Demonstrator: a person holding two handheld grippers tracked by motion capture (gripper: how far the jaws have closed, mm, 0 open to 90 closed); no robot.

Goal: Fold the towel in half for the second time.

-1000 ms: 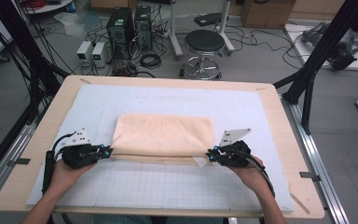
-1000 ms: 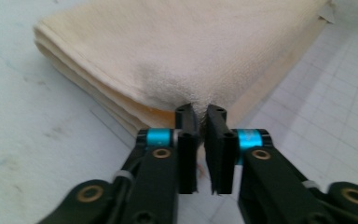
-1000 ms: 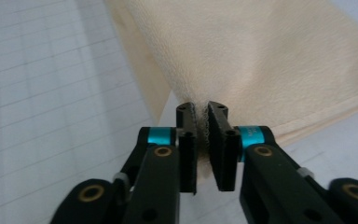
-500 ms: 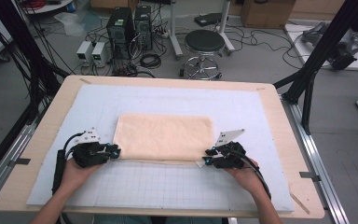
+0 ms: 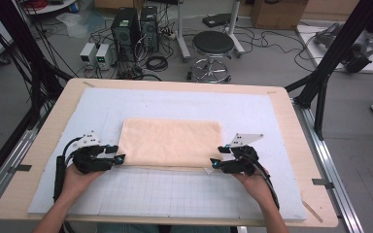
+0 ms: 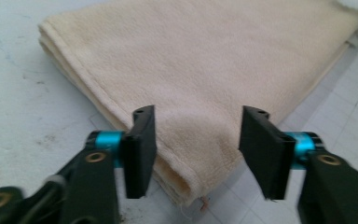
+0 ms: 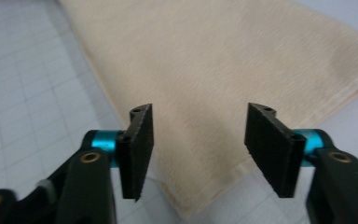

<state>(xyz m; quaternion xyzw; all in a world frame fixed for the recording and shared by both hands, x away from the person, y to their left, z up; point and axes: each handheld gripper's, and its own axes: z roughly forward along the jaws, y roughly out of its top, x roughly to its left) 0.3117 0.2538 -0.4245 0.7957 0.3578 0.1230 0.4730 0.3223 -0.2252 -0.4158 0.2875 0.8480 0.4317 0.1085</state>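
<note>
Towel (image 5: 171,142), unlabelled, lies folded on gridded mat (image 5: 175,194).

Wooden table (image 5: 291,126), pale gridded mat (image 5: 175,191) on it, folded cream towel (image 5: 170,142) (lying flat) on mat

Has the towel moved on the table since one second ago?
No. The towel lies at the same place on the white mat, folded flat.

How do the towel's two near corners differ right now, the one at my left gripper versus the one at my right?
Towel corner at the left gripper: thick stacked layers with a loose thread. Corner at the right gripper: thinner, flat, hemmed. Shared: each lies on the mat between open fingers, which have just been opening.
</note>
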